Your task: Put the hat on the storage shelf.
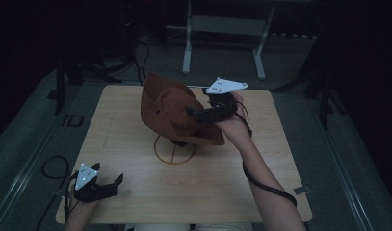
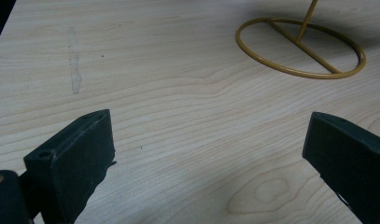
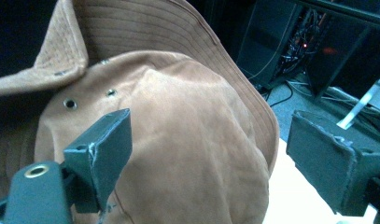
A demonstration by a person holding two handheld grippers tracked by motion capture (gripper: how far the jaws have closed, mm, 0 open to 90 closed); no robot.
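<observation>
Two tools at work over one wooden bench (image 1: 136, 192). A brown brimmed hat (image 1: 172, 113) sits atop a gold wire stand (image 1: 174, 150), just above its ring base, tilted. The right tool (image 1: 214, 109) is at the hat's right side, jaws spread wide around the crown, seemingly not clamped. The left tool (image 1: 99, 183) rests well to the near left of the stand, jaws wide, empty. Likely step: gripping or seating the hat. Advice: close on the brim or a fold of soft fabric, move along the stand's upright, avoid tipping the light stand.
</observation>
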